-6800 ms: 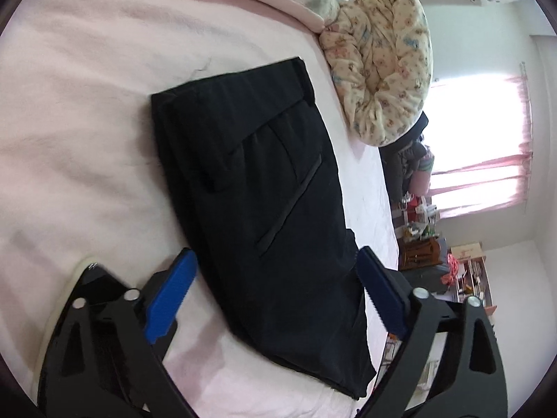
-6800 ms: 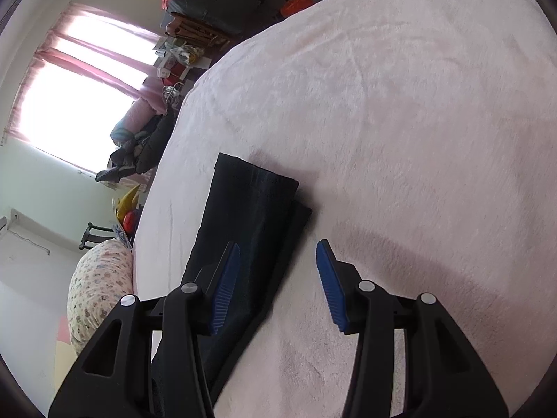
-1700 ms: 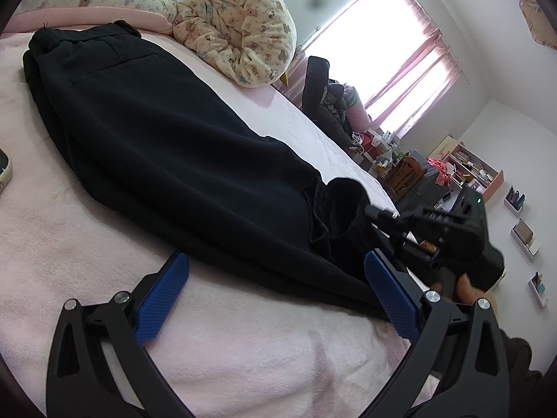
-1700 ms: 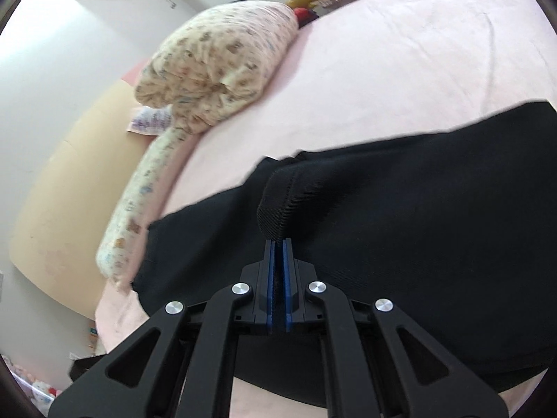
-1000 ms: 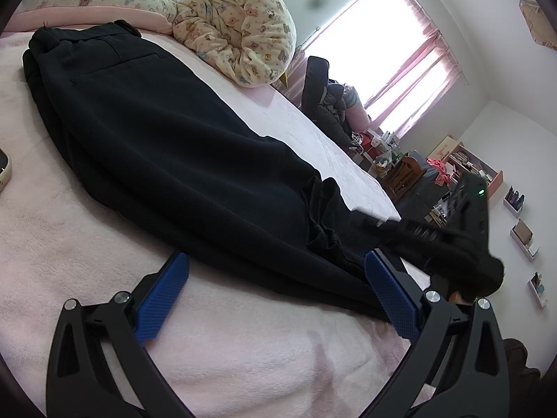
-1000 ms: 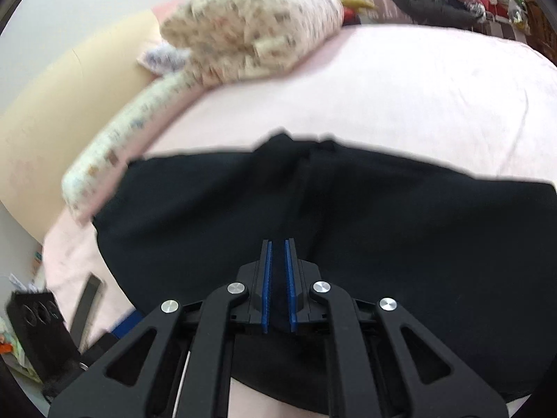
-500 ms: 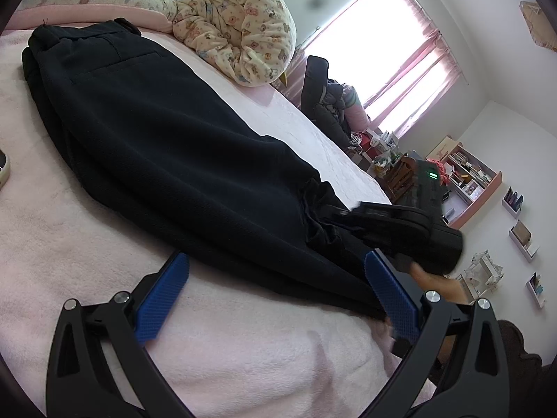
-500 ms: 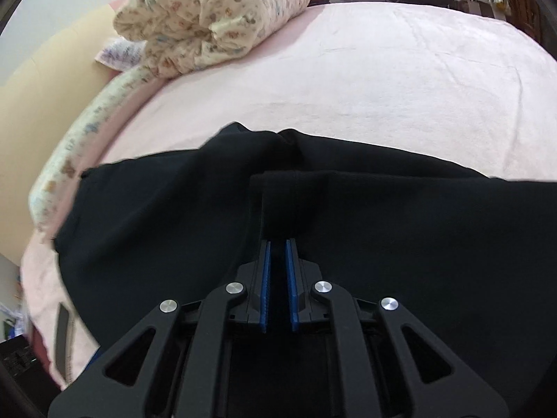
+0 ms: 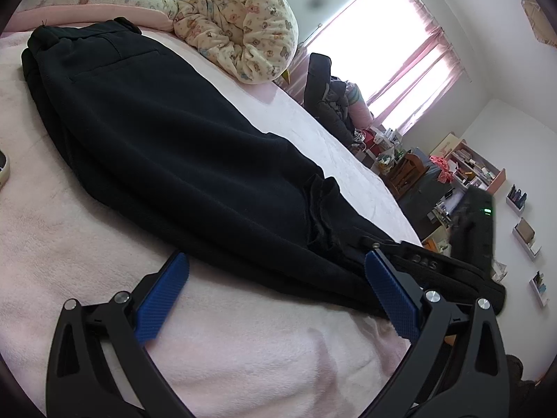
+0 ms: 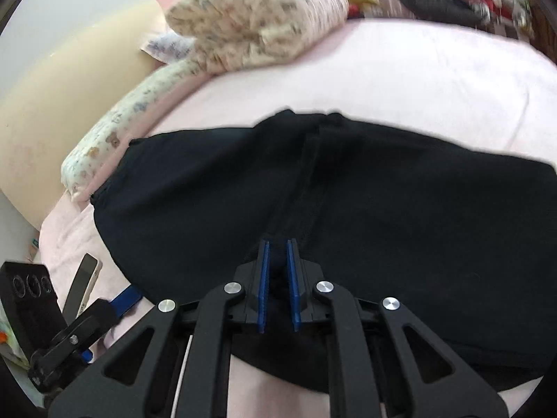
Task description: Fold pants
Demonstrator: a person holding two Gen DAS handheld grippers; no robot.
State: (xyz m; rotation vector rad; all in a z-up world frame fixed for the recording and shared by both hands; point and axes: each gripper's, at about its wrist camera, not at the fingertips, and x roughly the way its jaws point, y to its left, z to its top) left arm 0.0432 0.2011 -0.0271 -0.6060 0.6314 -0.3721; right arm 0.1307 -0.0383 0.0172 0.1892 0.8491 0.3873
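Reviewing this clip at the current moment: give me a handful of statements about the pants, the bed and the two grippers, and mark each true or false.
1. The black pants lie stretched out on the pink bed cover. True.
2. The left gripper is clamped on the pants. False: its blue pads stand wide apart, with the near edge of the pants between them, untouched.
3. The right gripper has its pads close together with a bunch of black cloth between them. True; the jaws have just been opening slightly.
4. The pants are light blue denim. False: they are black.
5. A floral bedding roll lies beyond the waistband end of the pants. True.
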